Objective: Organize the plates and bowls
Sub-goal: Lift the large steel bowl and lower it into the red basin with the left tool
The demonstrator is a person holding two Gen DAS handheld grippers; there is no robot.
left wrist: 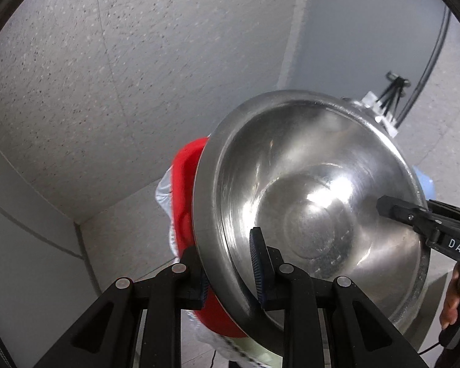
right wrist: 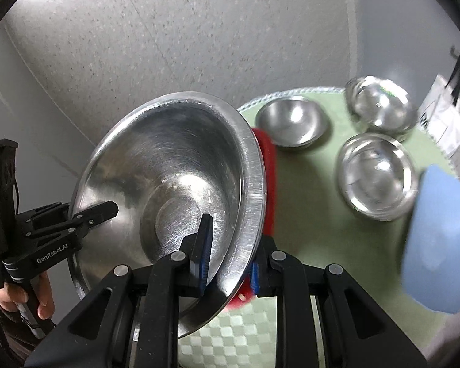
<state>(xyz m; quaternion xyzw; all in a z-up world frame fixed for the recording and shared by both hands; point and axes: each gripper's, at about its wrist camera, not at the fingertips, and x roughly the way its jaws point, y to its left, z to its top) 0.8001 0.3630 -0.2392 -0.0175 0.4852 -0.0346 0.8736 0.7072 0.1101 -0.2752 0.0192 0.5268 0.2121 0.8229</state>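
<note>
Steel bowl point(left wrist: 316, 202) tilted, rim pinched both sides: left gripper point(left wrist: 230, 263), right gripper point(right wrist: 230, 257), both angled steeply down.

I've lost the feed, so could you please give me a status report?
Left gripper and right gripper both clamped on large steel bowl's rim, bowl aloft. Three small steel bowls on green mat below.

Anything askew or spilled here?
No spill. The large steel bowl is tilted steeply, rim clamped by the left gripper and right gripper. Three small bowls sit upright on the green mat.
</note>
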